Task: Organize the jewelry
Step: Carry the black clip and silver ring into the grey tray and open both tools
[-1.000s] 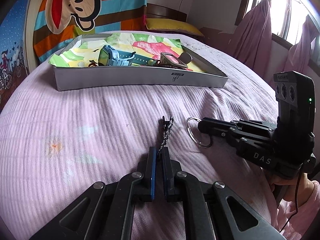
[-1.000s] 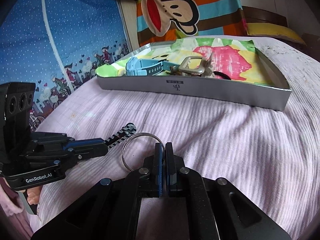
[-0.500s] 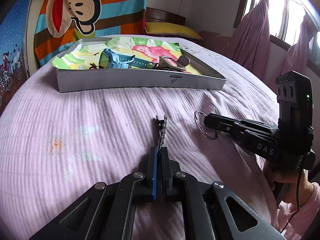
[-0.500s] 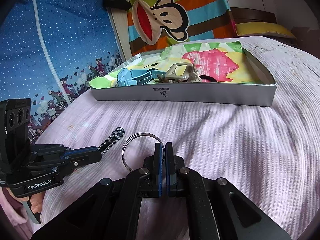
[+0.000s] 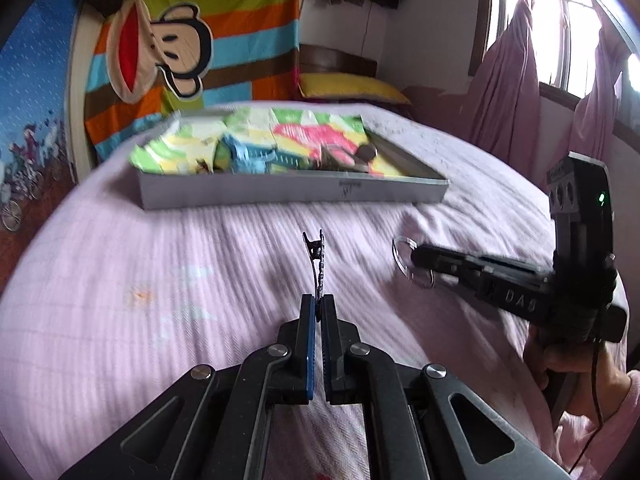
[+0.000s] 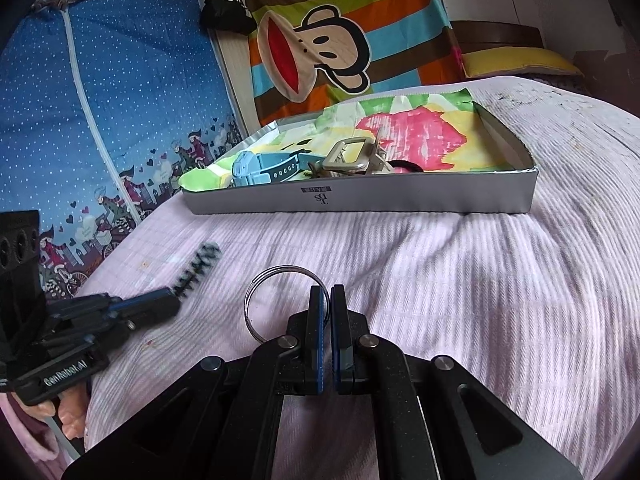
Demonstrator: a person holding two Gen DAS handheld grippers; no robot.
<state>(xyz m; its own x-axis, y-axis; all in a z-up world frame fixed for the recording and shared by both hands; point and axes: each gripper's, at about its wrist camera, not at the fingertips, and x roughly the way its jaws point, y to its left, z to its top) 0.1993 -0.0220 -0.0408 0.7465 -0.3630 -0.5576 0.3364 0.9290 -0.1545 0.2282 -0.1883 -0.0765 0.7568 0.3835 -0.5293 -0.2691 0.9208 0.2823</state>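
Gripping a black toothed hair clip (image 5: 317,268) by its near end, the left gripper (image 5: 318,312) is closed over the pink bedspread (image 5: 160,280). To its right, the right gripper (image 6: 327,300) pinches a metal key ring (image 6: 276,300). Farther off sits the grey tray (image 6: 360,200) holding a blue watch (image 6: 260,168).
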